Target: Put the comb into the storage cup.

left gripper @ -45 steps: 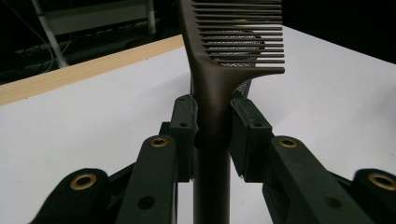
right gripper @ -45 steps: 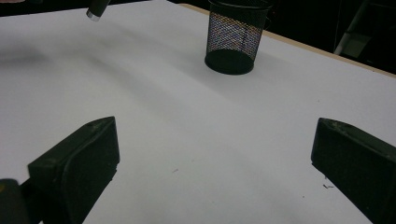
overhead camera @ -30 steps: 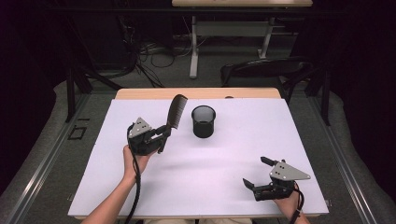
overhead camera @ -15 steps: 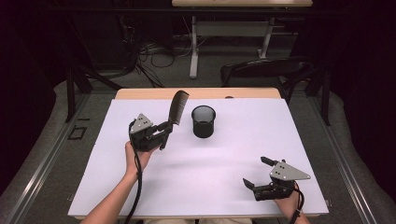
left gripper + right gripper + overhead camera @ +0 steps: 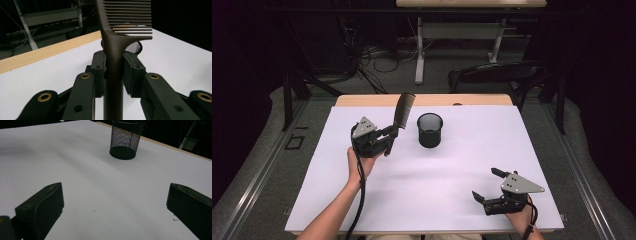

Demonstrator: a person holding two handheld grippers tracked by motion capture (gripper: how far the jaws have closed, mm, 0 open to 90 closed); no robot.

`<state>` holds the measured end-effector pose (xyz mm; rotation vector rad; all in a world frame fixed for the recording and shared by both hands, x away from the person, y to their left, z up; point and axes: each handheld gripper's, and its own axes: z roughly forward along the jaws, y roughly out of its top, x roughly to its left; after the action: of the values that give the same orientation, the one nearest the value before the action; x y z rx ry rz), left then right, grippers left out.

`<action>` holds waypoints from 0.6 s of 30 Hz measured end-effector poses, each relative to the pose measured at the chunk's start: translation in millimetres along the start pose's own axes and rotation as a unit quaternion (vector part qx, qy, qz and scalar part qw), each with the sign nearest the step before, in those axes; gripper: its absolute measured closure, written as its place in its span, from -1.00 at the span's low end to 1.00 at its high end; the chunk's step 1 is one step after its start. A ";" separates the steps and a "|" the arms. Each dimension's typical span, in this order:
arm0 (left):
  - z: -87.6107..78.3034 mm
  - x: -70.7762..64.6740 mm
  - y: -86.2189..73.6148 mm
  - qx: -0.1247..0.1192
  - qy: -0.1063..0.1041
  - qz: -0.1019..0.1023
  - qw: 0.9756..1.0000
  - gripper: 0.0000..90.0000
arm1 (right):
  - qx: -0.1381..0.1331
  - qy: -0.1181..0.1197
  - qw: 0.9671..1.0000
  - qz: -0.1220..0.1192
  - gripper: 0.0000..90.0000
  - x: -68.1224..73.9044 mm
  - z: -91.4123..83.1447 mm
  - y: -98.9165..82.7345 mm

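Left gripper (image 5: 388, 136) clamped the comb (image 5: 403, 110) upright, seemingly left of the cup (image 5: 430, 129); right gripper (image 5: 488, 185) sat apart, empty.

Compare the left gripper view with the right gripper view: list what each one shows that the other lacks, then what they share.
Left gripper view alone: the dark plastic comb, teeth up, clamped by its handle between the left gripper jaws, plus the table's wooden edge strip. Right gripper view alone: the right gripper jaws, wide open over bare surface. Both: the black mesh cup and the white tabletop.
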<state>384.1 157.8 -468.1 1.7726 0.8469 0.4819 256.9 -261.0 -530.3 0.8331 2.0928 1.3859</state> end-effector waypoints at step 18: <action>7.0 2.0 14.8 -0.016 0.000 -0.005 1.000 0.61 | -0.001 -0.001 1.000 -0.001 -0.98 -0.2 0.3 -0.1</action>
<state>394.8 152.0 -456.9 1.7378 0.8434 0.4857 257.3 -261.1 -530.5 0.8299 2.0910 1.3845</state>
